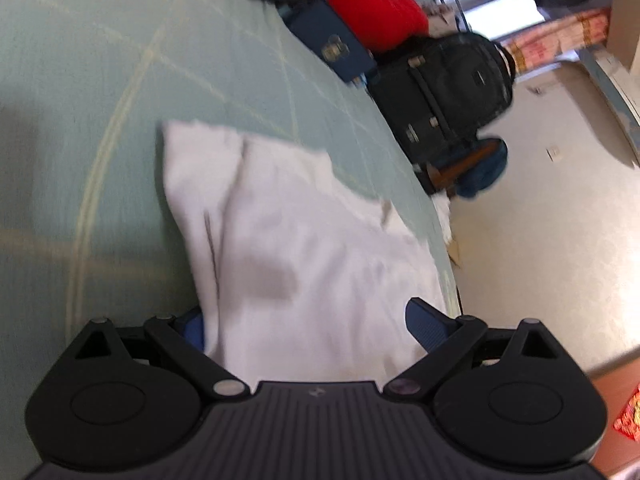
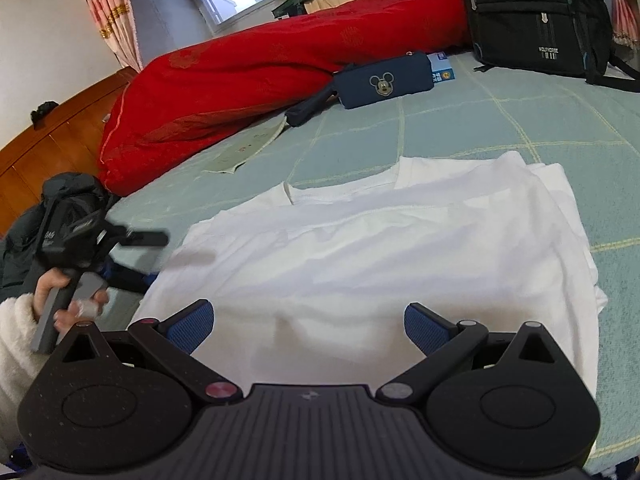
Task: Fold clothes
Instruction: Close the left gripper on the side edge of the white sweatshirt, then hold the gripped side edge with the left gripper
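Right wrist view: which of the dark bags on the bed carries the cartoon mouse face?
The navy pouch, lying flat beside the red quilt. The black backpack stands upright farther right and shows only lettering.

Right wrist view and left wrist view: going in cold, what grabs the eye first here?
The white garment dominates, spread partly folded on the green checked bedsheet directly ahead of the open right gripper. Behind it, a bright red quilt runs along the far side of the bed, with a black backpack at its right end. In the left wrist view, the open left gripper straddles the garment's near edge.
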Demonstrator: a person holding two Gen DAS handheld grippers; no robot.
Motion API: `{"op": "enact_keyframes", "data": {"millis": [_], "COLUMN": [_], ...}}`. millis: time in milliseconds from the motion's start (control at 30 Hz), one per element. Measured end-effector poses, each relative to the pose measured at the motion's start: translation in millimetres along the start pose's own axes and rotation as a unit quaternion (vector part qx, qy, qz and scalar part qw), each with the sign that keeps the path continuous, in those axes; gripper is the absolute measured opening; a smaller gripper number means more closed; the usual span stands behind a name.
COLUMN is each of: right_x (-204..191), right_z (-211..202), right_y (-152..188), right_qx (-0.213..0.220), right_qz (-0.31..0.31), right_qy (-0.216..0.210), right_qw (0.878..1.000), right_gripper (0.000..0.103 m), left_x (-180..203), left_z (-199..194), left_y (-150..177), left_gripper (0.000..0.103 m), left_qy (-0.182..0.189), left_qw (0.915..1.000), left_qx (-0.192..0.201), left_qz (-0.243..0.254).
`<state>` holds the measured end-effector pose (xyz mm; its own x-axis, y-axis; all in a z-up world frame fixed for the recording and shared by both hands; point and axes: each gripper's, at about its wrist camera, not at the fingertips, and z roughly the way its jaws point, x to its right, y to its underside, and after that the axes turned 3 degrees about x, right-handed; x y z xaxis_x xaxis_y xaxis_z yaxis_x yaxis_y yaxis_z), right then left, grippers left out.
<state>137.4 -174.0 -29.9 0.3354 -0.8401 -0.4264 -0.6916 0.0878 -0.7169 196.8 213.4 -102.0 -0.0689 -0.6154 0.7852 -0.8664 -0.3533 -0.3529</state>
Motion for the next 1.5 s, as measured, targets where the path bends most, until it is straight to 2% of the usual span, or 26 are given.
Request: {"op": "enact_keyframes", "data": {"millis": [133,333,400,467,533,600,633,667,700,833,967,1100,1367,1500], "right_x": [-1,-1,0,1,1,1,2,2,2,-1,-2,-3,0,4], "right_z": [-1,-7,-6,-3,-1,1,3,4,5,8,26,58,124,150], "right_y": [1,1,1,2,3,3,3,3,3,-1,-18,-38,-61,-70], "right_qx": [-0.002,0.007,0.007,0.002,-0.002,-0.004,-0.005,-0.007,-0.008,-0.006,-0.014,-0.031,-0.071,-0.069], "right_qz": [-0.002,-0.001,0.003,0.003,0.001,0.002,0.002,0.003,0.003,0.001,0.025,0.063,0.108,0.111], "right_qy": [-0.003,-0.001,-0.001,-0.002,-0.003,-0.007,-0.007,-0.007,-0.007,-0.014,-0.055,-0.084,-0.08,-0.06], "right_qw": [1.0,1.0,1.0,1.0,1.0,1.0,1.0,1.0,1.0,1.0,0.998,0.994,0.988,0.99], "right_gripper": [0.103,0.103,0.103,0.103,0.103,0.103,0.103,0.103,0.103,0.103,0.103,0.103,0.103,0.103], "left_x": [-2,-7,-3,1,-4,-10,-15,-19,-21,-5,11,14,15,18], "left_z": [8,32,30,26,22,17,16,17,18,20,20,20,24,24], "left_y": [-5,-28,-26,-18,-16,-15,-16,-17,-17,-12,-9,-7,-8,-7], "left_gripper": [0.096,0.095,0.094,0.092,0.082,0.053,0.044,0.028,0.026,0.026,0.026,0.026,0.026,0.026], "left_qy": [-0.009,0.001,0.0,0.006,-0.004,-0.018,-0.028,-0.039,-0.049,-0.086,-0.124,-0.135,-0.14,-0.146], "left_qw": [0.9999,0.9999,0.9999,0.9992,0.9989,0.9987,0.9987,0.9984,0.998,0.9944,0.9878,0.986,0.9846,0.9822], "left_qx": [-0.012,-0.01,-0.014,-0.033,-0.038,-0.04,-0.039,-0.038,-0.038,-0.03,-0.026,-0.024,-0.029,-0.031], "left_qz": [0.0,-0.005,-0.002,0.02,0.026,0.027,0.018,0.012,0.012,0.053,0.091,0.095,0.1,0.114]}}
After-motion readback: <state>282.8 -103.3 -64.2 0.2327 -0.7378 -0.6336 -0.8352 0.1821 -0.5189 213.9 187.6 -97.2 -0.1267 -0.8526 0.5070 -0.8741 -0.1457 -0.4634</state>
